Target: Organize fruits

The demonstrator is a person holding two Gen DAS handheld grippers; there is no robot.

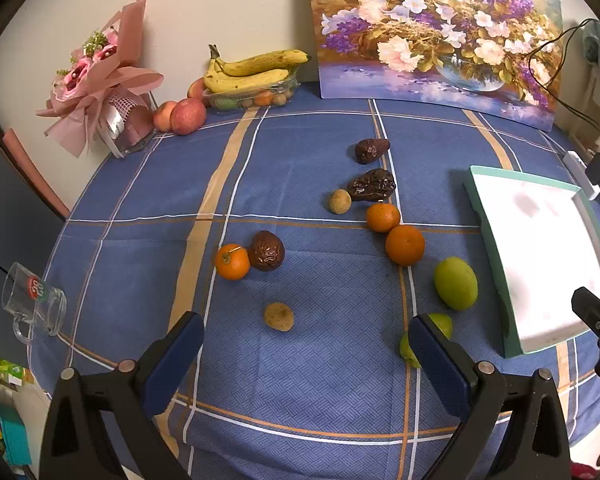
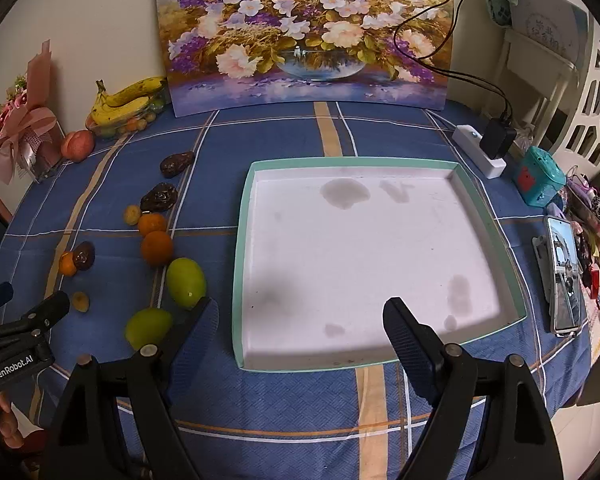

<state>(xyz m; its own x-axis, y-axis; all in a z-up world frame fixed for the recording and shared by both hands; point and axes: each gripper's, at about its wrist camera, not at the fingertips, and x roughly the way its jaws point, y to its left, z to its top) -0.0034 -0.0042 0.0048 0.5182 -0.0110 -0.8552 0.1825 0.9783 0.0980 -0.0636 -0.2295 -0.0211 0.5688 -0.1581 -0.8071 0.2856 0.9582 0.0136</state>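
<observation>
Loose fruit lies on the blue checked tablecloth: three oranges (image 1: 405,245), two green fruits (image 1: 455,283), three dark wrinkled dates (image 1: 371,185) and two small tan fruits (image 1: 278,316). A white tray with a teal rim (image 2: 240,264) lies empty to their right. My left gripper (image 1: 306,338) is open and empty just above the cloth, near the tan fruit and a green fruit (image 1: 440,322). My right gripper (image 2: 300,320) is open and empty over the tray's near edge. The fruits also show in the right wrist view (image 2: 185,282).
Bananas (image 1: 256,70) on a clear box of fruit, apples (image 1: 187,116) and a pink bouquet (image 1: 100,80) stand at the back left. A flower painting (image 2: 304,32) leans on the wall. A glass mug (image 1: 34,304) lies left; a phone (image 2: 564,276), power strip (image 2: 478,150) and clutter sit right.
</observation>
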